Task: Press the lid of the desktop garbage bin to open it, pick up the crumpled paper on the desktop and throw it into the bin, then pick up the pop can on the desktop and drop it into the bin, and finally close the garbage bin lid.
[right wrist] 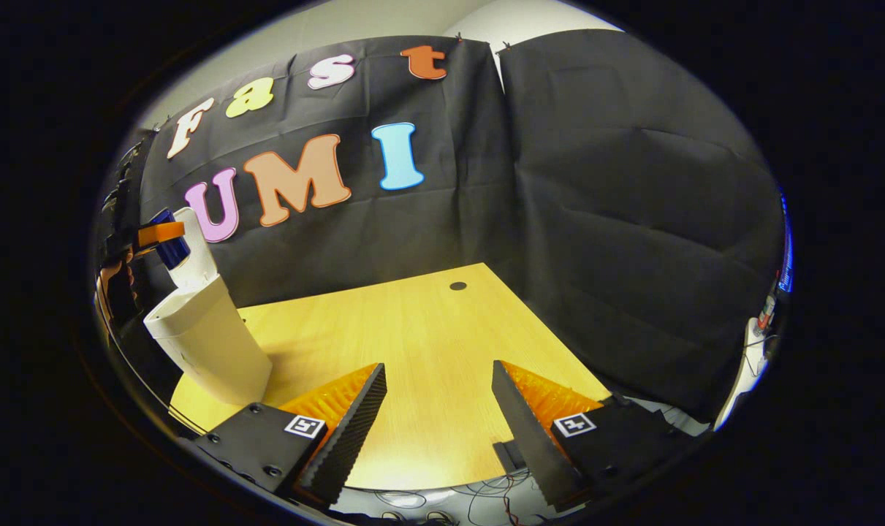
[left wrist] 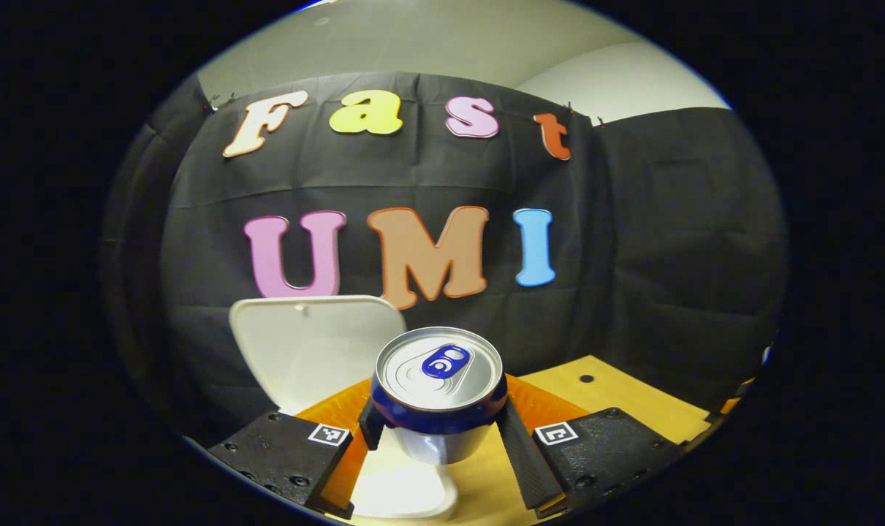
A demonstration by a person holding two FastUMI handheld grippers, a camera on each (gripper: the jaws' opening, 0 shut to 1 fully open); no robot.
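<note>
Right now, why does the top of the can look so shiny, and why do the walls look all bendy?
In the left gripper view, overhead light glints off the pop can, gripped by the left gripper above the open bin. In the right gripper view, the fisheye lens bows the desk edges and tilts the bin; both views darken toward their edges.

- Cylindrical metal pop can [left wrist: 439, 391], lower centre of the left gripper view: silver top, blue pull tab, blue upper band, silver body.
- Plastic desktop garbage bin [right wrist: 208, 340], left of the right gripper view: white; raised lid [left wrist: 318, 347] white.
- Wooden desktop [right wrist: 420, 329], centre: pale yellow with fine grain and one dark round hole.
- Square markers [right wrist: 575, 424] on the gripper bodies: black-and-white pattern.
</note>
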